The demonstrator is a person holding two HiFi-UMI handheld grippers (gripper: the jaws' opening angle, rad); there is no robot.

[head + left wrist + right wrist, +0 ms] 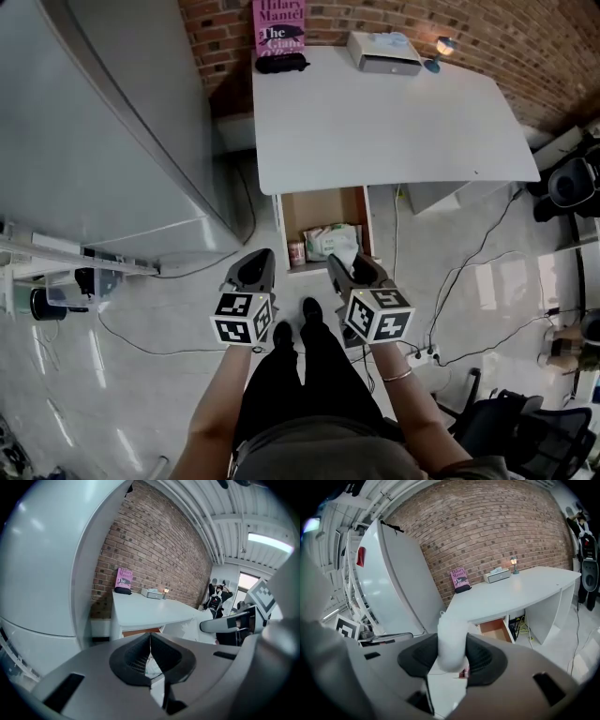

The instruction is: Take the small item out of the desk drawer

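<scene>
The person stands over pale floor, black shoes (298, 321) just short of the open drawer. The left gripper (150, 641) has its jaws closed together with nothing between them; through the small gap under the pads only a bit of white shows. Beside it, the right gripper (451, 657) is clamped on the small item (451, 630), a pale, rounded piece that sticks out forward past the dark pads (486, 658). It is too blurred to say what it is, perhaps a soft packet or a roll. From the head view both grippers hang side by side in front of the drawer (319, 208), the right one's tips over its front edge.

The drawer is pulled out from under the white desk (394, 131). Its brown bottom is bare at the back. At the front lie a white packet with green print (333, 240) and, at the left, a small jar (296, 253).

Far back on the desk, a pink book (278, 23) leans on the brick wall (525, 42), with a black object (281, 63) lying in front of it. To the right sit a grey box (384, 54) and a small lit lamp (441, 47). A large grey cabinet (103, 131) stands left of the desk.
</scene>
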